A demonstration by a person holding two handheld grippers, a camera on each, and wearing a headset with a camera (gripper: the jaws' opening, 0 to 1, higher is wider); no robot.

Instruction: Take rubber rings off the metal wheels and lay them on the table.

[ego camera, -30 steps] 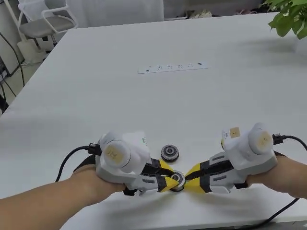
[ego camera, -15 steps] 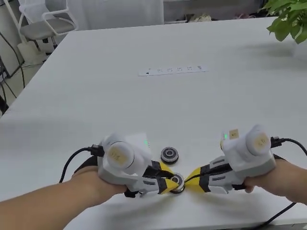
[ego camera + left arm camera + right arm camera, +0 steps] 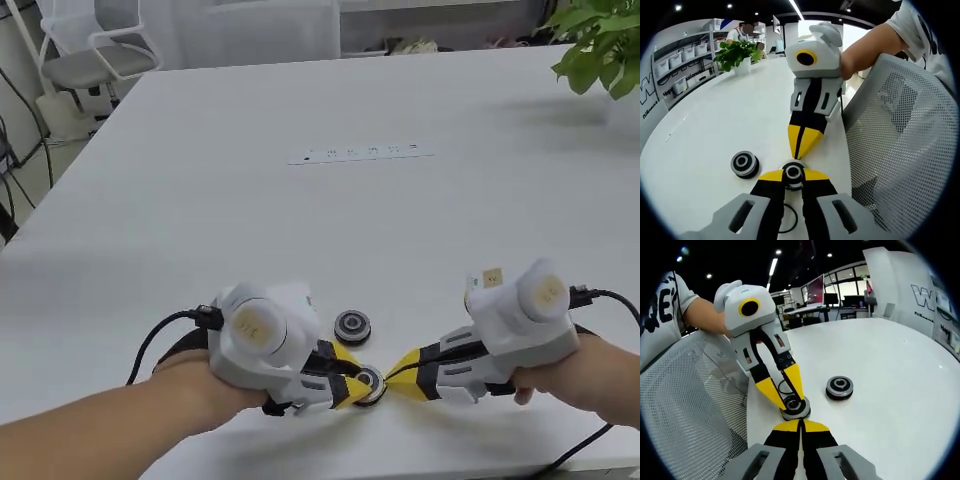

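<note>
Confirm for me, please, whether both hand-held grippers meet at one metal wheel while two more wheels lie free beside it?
Not quite: the head view shows one free wheel, not two. The left hand-held gripper and right hand-held gripper do meet at one metal wheel.

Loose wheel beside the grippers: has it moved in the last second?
No. The loose wheel keeps its spacing from the power strip; only the head view shifted.

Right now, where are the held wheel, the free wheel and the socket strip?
held wheel (image 3: pixel 793 172): left gripper view, on its hub.
free wheel (image 3: pixel 352 325): head view, on its hub.
socket strip (image 3: pixel 360 153): head view, on its middle.
</note>
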